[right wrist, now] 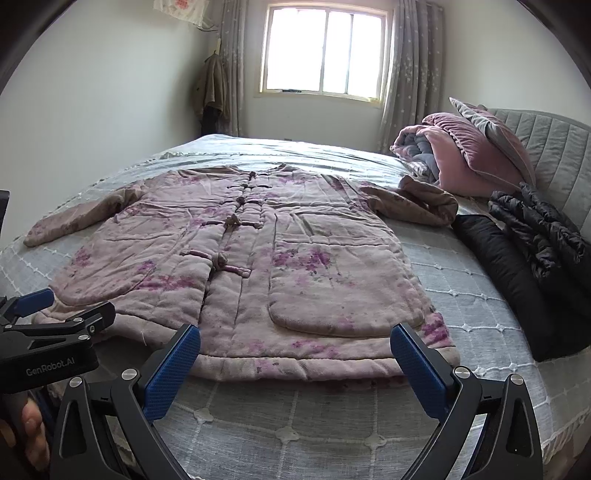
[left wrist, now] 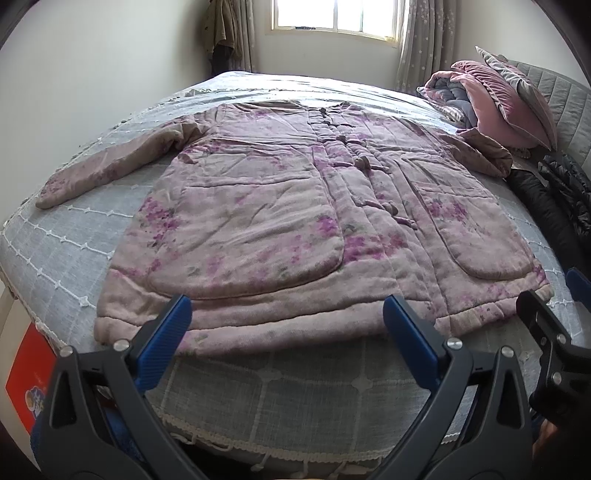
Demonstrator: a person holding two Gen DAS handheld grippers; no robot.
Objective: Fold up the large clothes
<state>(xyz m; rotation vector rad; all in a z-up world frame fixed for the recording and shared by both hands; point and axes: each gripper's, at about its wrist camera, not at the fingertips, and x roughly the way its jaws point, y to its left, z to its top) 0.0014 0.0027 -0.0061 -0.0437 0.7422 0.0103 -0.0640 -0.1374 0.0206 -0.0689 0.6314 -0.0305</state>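
Padded jacket (left wrist: 295, 206), pink with purple flowers, lay spread flat and face up across the grey quilted bedspread (left wrist: 303, 398); we saw it buttoned down the front with knotted toggles (left wrist: 360, 160), collar toward the window (left wrist: 334, 18) and hem toward us at the near edge of the bed. Going from left to right in the left wrist view, we found a red box (left wrist: 27, 373) low beside the bed, though we could not tell what it held. Next came the jacket's left-hand sleeve (left wrist: 107, 166), stretched out over the bedspread, then the two big patch pockets (left wrist: 251, 236), both lying flat. The other sleeve (right wrist: 417, 201) was bunched up near a rolled pink and grey quilt (right wrist: 443, 155) and a pillow (right wrist: 491, 129) leaning on the grey headboard (right wrist: 546, 144). Dark puffer clothing (right wrist: 532, 229) lay heaped at the far right of the bed.

We held the left gripper (left wrist: 288, 325) just short of the hem, its blue pads spread wide apart and gripping nothing. Our right gripper (right wrist: 295, 354) hovered the same way further along the hem, jaws wide apart, empty, not touching the cloth. Each gripper showed at the edge of the other's view.
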